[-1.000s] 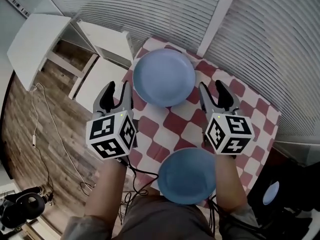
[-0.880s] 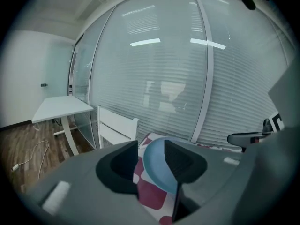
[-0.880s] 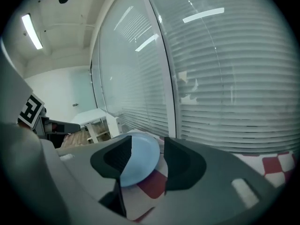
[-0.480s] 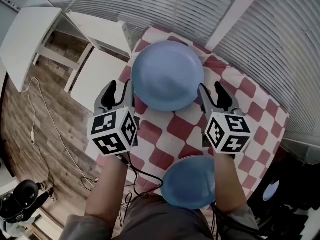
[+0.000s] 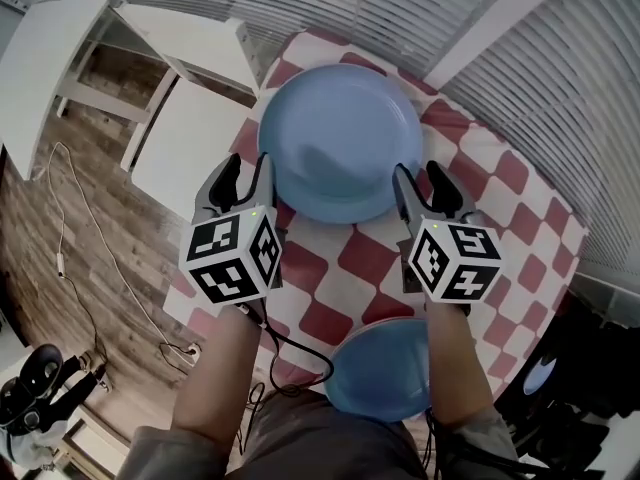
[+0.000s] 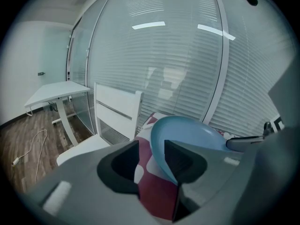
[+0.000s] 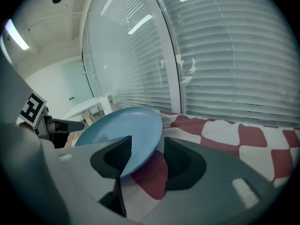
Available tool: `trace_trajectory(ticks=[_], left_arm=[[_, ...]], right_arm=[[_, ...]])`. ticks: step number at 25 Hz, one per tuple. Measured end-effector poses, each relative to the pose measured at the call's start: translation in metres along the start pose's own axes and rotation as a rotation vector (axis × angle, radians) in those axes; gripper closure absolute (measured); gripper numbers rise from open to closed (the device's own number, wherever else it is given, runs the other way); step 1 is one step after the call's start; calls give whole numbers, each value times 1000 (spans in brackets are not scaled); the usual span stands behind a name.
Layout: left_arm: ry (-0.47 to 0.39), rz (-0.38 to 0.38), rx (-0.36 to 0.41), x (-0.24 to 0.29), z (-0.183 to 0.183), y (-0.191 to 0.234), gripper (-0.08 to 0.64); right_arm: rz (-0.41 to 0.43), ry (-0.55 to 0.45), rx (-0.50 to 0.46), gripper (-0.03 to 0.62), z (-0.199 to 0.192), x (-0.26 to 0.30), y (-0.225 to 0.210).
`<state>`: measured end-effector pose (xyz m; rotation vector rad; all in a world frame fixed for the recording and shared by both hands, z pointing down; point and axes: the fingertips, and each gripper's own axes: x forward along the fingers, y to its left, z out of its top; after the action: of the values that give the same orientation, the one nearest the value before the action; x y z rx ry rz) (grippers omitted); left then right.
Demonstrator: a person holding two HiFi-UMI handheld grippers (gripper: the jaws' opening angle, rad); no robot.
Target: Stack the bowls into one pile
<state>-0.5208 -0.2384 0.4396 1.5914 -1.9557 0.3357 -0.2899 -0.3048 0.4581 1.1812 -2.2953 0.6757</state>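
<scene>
Two blue bowls show on the checked cloth (image 5: 352, 256) in the head view. The far bowl (image 5: 340, 140) is the larger in the picture and lies at 12 o'clock on the table. The near bowl (image 5: 380, 373) lies at 6 o'clock, close to the person's body and well apart from the far bowl.

Both grippers flank the far bowl. The left gripper (image 5: 247, 173) is at the bowl's 8 o'clock edge and the right gripper (image 5: 420, 180) is at its 4 o'clock edge.

From the left gripper view, the left gripper (image 6: 151, 156) has its jaws apart. The far bowl's (image 6: 187, 132) rim reaches into the gap beside the right-hand jaw, with cloth visible through the rest of the gap.

From the right gripper view, the right gripper's (image 7: 146, 161) jaws are likewise apart. The far bowl's (image 7: 122, 125) rim sits in the gap by the left-hand jaw, and neither jaw is pressed onto it. The bowl looks tilted here; I cannot tell whether it rests on the cloth.

A white chair (image 5: 188, 156) stands at 9 o'clock of the table, with a white desk (image 5: 40, 58) beyond it at 10 o'clock. A cable (image 5: 75, 268) trails across the wood floor. Blinds (image 5: 560, 78) fill the 12 to 3 o'clock side.
</scene>
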Motion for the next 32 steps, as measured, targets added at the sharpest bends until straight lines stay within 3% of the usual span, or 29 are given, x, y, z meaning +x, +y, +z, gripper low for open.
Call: trace_trajectory(ticks=[13, 25, 32], left_arm=[[48, -5, -23, 25, -22, 1, 394], [79, 3, 10, 30, -25, -2, 396], [88, -4, 11, 32, -26, -8, 477]], right_arm=[[0, 44, 7, 351, -13, 16, 1], [-14, 51, -12, 379, -14, 17, 0], [-12, 46, 0, 414, -14, 17, -1]])
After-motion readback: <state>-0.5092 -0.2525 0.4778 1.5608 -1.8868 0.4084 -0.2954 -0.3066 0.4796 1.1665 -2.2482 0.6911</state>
